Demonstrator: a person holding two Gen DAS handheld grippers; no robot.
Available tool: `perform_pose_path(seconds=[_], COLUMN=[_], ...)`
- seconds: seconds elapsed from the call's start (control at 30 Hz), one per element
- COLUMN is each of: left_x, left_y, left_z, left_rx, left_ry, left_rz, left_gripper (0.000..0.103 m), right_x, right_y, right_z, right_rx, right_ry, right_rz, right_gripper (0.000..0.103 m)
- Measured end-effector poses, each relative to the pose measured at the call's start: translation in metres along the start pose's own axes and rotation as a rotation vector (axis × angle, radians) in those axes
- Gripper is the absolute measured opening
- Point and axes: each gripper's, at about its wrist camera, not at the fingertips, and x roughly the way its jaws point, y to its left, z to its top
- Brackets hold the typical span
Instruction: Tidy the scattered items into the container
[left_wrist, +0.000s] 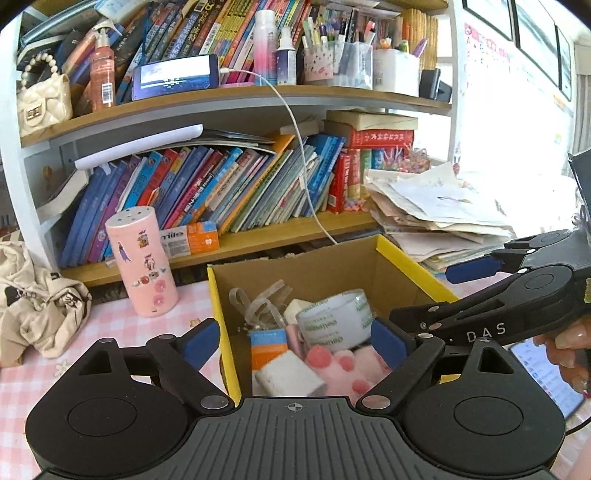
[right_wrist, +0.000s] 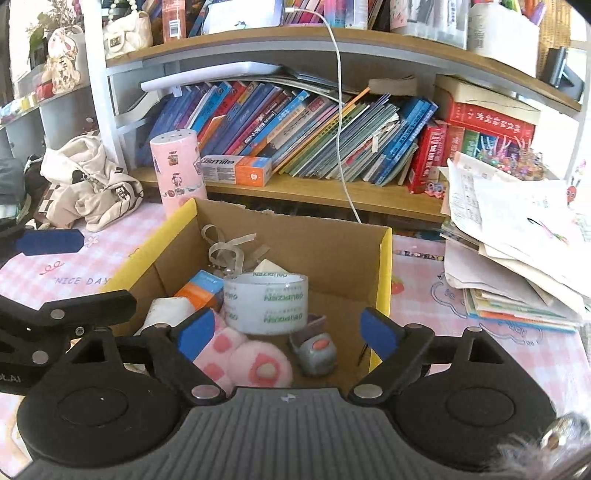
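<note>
A cardboard box (left_wrist: 218, 314) with yellow edges stands on the pink checked tablecloth, its rim (right_wrist: 386, 273) also in the right wrist view. Inside lie a roll of clear tape (left_wrist: 334, 319) (right_wrist: 266, 302), a pink plush paw (left_wrist: 343, 365) (right_wrist: 255, 363), an orange and blue carton (left_wrist: 267, 347) (right_wrist: 201, 291), a white block (left_wrist: 290, 378), a ribbon (right_wrist: 229, 251) and a small grey toy (right_wrist: 316, 350). My left gripper (left_wrist: 295, 341) (right_wrist: 79, 271) hangs open over the box's near left side, holding nothing. My right gripper (right_wrist: 288, 332) (left_wrist: 439, 291) stands open above the box, also with nothing between its pads.
A pink stickered cylinder (left_wrist: 142, 266) (right_wrist: 177, 173) stands left of the box. A crumpled cloth bag (left_wrist: 40, 306) lies far left. A stack of papers (right_wrist: 517, 240) rises at the right. Bookshelves (left_wrist: 236, 240) run behind, with a white cable (left_wrist: 306, 173) hanging down. A lit screen (left_wrist: 546, 376) lies near right.
</note>
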Motion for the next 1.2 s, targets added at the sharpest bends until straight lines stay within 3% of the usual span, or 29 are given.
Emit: perform_pose_path(seconds=[0.3,0.73,1.2], left_x=[-0.033,-0.083,-0.125], left_y=[0.015,0.043,0.059], left_z=[-0.023,-0.071,-0.104], left_rx=[-0.011,-0.059,-0.067], left_ry=[0.003,0.057,0.067], left_rz=[0.006,0.052,0.104], left_gripper=[0.092,0.095,0.096], right_x=[-0.028,-0.053,-0.078], right_y=[0.028,0.086,0.139], right_z=[-0.023,-0.071,-0.109], right_rx=[0.051,0.071,0.083], right_ry=[-0.022,0.021,0.019], right_rz=[-0.061,-0.106,-0.150], right_gripper=[0.088,0.091,0.103])
